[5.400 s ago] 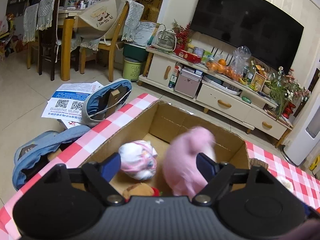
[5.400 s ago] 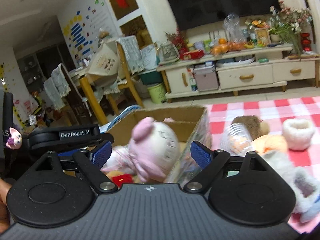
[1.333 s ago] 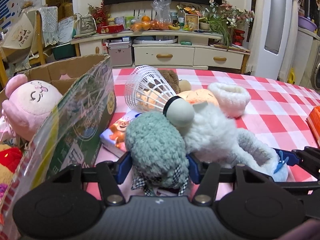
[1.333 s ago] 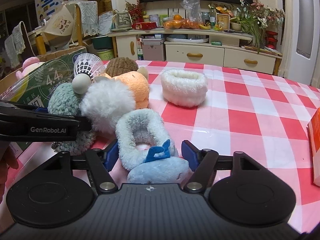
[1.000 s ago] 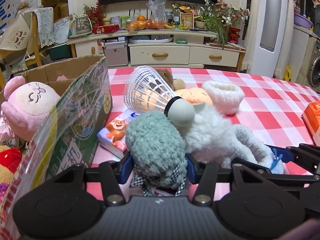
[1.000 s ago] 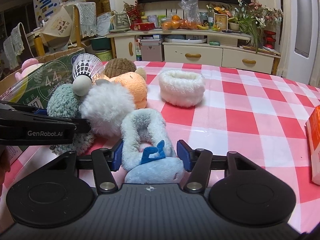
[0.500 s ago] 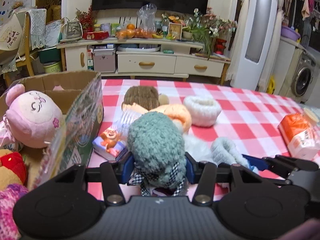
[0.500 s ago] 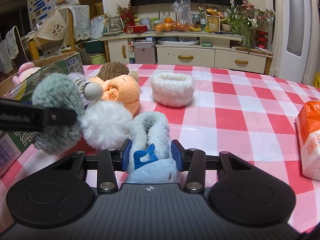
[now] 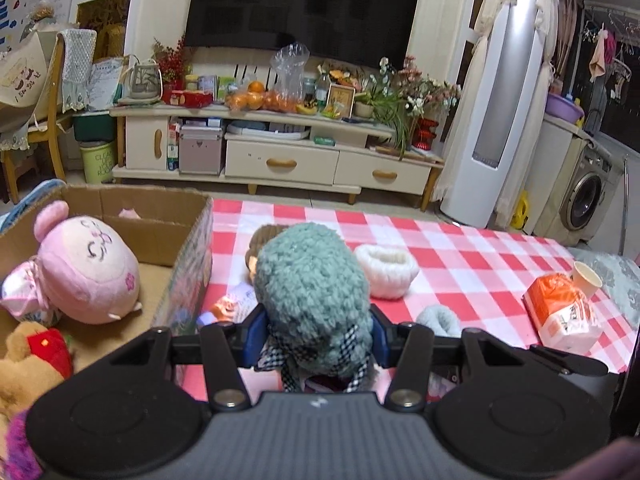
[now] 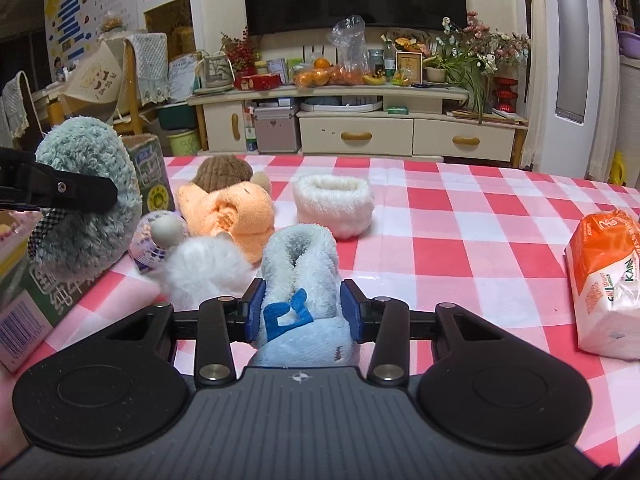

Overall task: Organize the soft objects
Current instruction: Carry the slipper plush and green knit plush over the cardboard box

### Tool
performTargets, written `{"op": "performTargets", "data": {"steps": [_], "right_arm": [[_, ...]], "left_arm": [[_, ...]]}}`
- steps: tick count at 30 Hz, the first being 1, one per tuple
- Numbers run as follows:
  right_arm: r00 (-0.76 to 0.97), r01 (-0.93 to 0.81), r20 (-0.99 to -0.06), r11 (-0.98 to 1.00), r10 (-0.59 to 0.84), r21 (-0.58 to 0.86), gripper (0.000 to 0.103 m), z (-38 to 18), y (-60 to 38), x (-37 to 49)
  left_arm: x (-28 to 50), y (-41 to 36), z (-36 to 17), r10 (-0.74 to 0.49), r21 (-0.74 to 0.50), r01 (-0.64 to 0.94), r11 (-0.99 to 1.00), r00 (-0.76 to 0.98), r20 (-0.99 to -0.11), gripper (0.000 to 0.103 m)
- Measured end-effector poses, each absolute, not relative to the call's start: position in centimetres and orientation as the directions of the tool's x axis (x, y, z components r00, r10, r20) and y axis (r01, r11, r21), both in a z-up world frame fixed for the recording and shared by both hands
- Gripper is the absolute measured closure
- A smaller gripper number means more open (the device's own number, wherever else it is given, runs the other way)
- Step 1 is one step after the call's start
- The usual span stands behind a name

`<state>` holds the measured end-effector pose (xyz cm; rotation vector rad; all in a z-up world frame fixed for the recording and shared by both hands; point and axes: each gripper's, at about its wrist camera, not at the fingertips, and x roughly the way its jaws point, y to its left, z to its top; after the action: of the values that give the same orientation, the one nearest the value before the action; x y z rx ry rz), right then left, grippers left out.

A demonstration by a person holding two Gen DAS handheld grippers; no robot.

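The teal knitted toy (image 9: 312, 284), pinched in the left gripper (image 9: 316, 336), has been lifted off the tablecloth (image 10: 460, 216) beside the cardboard box (image 9: 192, 240). The right gripper (image 10: 300, 312) is closing onto the pale blue slipper (image 10: 300, 268), at the near edge; both seem box-bound.

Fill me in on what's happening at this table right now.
A person is sorting soft toys into a cardboard box. The left gripper is shut on a teal fuzzy plush, raised beside the box. The right gripper is closing on a light blue fluffy slipper, its pads already pressing it. A pink plush doll already lies inside the box.
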<state>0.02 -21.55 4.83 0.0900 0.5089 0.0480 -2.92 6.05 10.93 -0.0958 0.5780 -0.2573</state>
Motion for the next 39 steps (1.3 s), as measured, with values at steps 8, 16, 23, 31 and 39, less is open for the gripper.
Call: {"op": "performTargets", "data": {"steps": [8, 16, 23, 31, 39], "right_arm": [[0.892, -0.039, -0.443, 0.993, 0.087, 0.115, 0.053, 6.7, -20.7, -0.6], [0.906, -0.105, -0.4, 0.989, 0.139, 0.106, 0.053, 9.1, -18.0, -0.8], [0.9, -0.188, -0.376, 0.975, 0.22, 0.121, 0.053, 11.0, -14.6, -0.5], [0.878, -0.279, -0.358, 0.947, 0.318, 0.157, 0.053, 13.4, -10.7, 0.8], [0.846, -0.344, -0.369, 0.923, 0.385, 0.172, 0.052, 14.5, -6.3, 2.9]], "left_arm": [[-3.6, 7.8, 12.4, -0.233, -0.156, 0.179, 0.971, 0.844, -0.483, 0.053], [-4.0, 10.3, 13.4, -0.172, -0.143, 0.118, 0.983, 0.871, -0.461, 0.053], [-4.3, 13.0, 14.3, -0.087, -0.112, 0.041, 0.993, 0.891, -0.446, 0.053], [-3.9, 16.2, 14.5, 0.028, -0.08, -0.071, 0.994, 0.894, -0.447, 0.053], [-3.6, 19.2, 14.2, 0.13, -0.058, -0.176, 0.983, 0.876, -0.464, 0.053]]}}
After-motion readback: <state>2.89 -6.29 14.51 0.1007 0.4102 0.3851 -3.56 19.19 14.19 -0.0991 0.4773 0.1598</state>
